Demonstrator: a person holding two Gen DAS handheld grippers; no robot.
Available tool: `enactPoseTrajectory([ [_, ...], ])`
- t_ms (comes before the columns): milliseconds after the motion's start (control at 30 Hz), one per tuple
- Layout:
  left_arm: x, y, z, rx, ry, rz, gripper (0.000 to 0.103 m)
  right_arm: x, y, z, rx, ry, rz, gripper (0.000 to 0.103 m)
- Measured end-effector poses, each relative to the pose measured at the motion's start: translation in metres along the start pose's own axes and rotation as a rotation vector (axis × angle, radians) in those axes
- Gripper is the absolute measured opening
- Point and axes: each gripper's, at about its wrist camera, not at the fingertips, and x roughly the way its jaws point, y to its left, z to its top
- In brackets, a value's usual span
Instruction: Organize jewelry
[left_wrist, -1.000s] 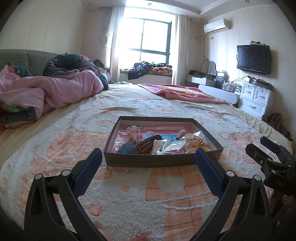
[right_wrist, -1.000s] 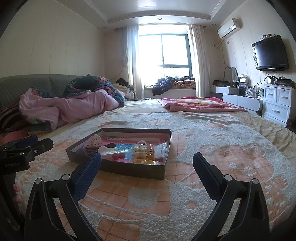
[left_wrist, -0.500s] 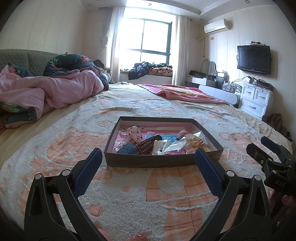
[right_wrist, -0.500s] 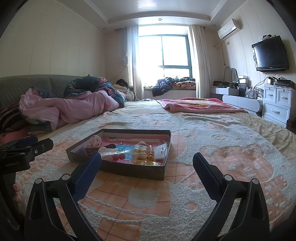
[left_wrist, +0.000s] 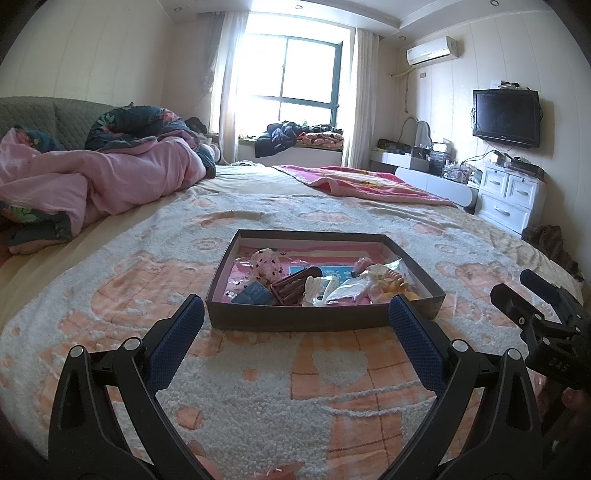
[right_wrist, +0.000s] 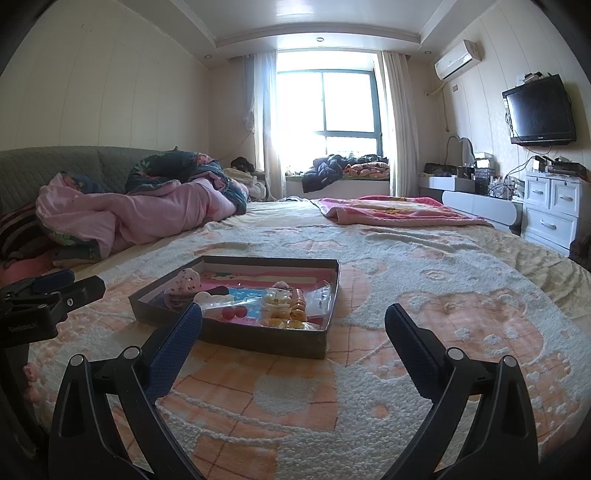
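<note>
A shallow dark cardboard box (left_wrist: 317, 321) (right_wrist: 258, 341) with a pink lining lies on the bed. Inside are a speckled pink pouch (left_wrist: 265, 265) (right_wrist: 188, 281), a brown hair clip (left_wrist: 293, 285), a blue item (left_wrist: 255, 294), clear plastic packets (left_wrist: 349, 290), a beaded orange bracelet (right_wrist: 298, 303) and red beads (right_wrist: 233, 313). My left gripper (left_wrist: 295, 314) hovers open just in front of the box, holding nothing. My right gripper (right_wrist: 293, 321) is open too, nearer the box's right front corner, also holding nothing.
The bed is covered by a fluffy cream and orange blanket (left_wrist: 258, 387) (right_wrist: 424, 295). Crumpled pink bedding (left_wrist: 110, 181) lies at the left, and a folded pink blanket (right_wrist: 388, 212) lies at the back. White drawers (left_wrist: 513, 199) and a wall television (right_wrist: 539, 110) are at the right.
</note>
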Motion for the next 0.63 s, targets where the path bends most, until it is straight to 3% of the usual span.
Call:
enactPoseTrajectory([
  [467, 0.012, 0.013, 0.0, -0.046, 0.06, 0.083, 0.092, 0.011, -0.019, 0.007, 0.055, 0.013, -0.048, 0.096],
  [567, 0.026, 0.049, 0.007, -0.126, 0.105, 0.155, 0.092, 0.036, -0.052, 0.022, 0.105, 0.056, -0.162, 0.096],
  [633, 0.04, 0.082, 0.016, -0.177, 0.134, 0.246, 0.092, 0.077, -0.09, 0.033, 0.139, 0.193, -0.284, 0.096],
])
